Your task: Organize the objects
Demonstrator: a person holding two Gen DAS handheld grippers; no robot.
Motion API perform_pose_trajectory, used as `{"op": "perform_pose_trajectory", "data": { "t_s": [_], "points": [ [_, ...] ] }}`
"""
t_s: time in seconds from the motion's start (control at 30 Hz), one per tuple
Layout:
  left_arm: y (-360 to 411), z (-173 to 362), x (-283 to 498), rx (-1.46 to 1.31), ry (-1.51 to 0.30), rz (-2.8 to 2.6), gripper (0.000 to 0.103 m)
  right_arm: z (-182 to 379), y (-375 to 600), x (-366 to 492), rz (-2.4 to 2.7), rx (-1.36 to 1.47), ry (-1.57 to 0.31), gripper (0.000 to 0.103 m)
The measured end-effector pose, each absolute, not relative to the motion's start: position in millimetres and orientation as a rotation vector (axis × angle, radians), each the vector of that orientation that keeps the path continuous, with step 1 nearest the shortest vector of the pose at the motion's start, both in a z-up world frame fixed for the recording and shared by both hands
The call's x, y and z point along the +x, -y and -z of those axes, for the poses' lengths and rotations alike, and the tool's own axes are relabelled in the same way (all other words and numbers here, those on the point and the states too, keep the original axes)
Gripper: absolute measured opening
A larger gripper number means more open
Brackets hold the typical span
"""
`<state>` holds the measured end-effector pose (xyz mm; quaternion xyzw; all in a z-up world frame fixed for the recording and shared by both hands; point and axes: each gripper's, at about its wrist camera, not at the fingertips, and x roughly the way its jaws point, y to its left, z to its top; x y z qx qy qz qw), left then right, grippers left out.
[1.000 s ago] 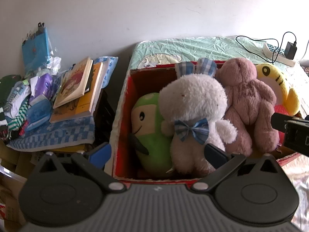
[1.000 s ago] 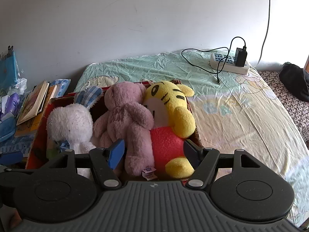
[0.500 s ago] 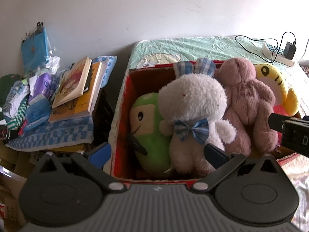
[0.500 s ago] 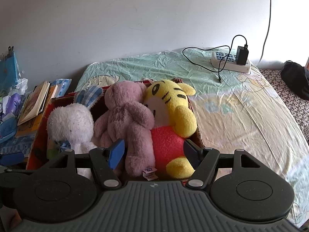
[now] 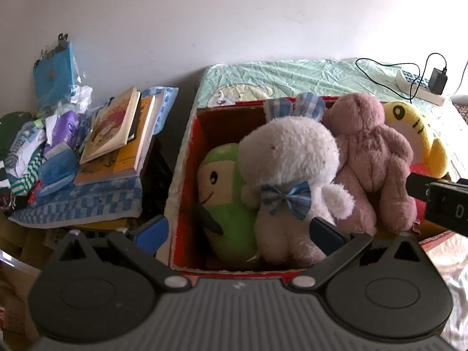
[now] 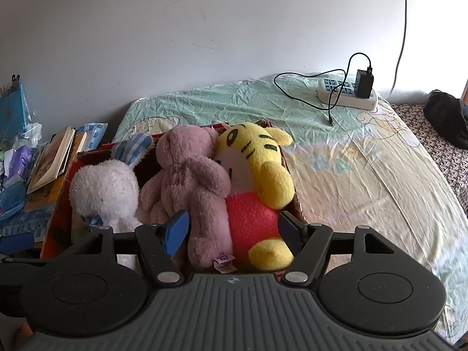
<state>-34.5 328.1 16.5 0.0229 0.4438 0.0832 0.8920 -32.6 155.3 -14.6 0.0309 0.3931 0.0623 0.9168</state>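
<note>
- We see four plush toys packed side by side in the red box [image 5: 187, 158] on the bed [image 6: 351, 175]: green toy [image 5: 225, 193], white bunny [image 5: 289, 175], pink bear [image 6: 190, 181], yellow tiger [image 6: 257, 175].
- Left gripper [image 5: 238, 232]: jaws wide, holding nothing, hovering at the box's near rim in front of the green toy and bunny.
- Right gripper [image 6: 234, 231]: jaws wide too, empty, just in front of the bear and tiger (touching them or not, we cannot tell).
- We judge the toy part done or nearly so: all visible toys sit in the box, none loose on the bed.
- Left over, as far as we can see: books [image 5: 117, 134] and a cluttered pile of small stuff [image 5: 44, 146] on the checked cloth left of the box, a power strip [image 6: 345, 96] with charger and cable on the bed, a dark bag [image 6: 447, 122] at the far right.
- Whether those count as task objects, we cannot tell.
</note>
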Motion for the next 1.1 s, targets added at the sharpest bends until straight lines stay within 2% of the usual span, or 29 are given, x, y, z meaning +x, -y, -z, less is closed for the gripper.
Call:
{"op": "perform_pose_trajectory", "data": {
  "t_s": [1.1],
  "points": [
    [-326.8,-12.7,-26.5,0.036,-0.911,-0.098,0.101,15.4,-157.6,-24.8,-0.104,0.056,-0.807,0.07]
  ]
}}
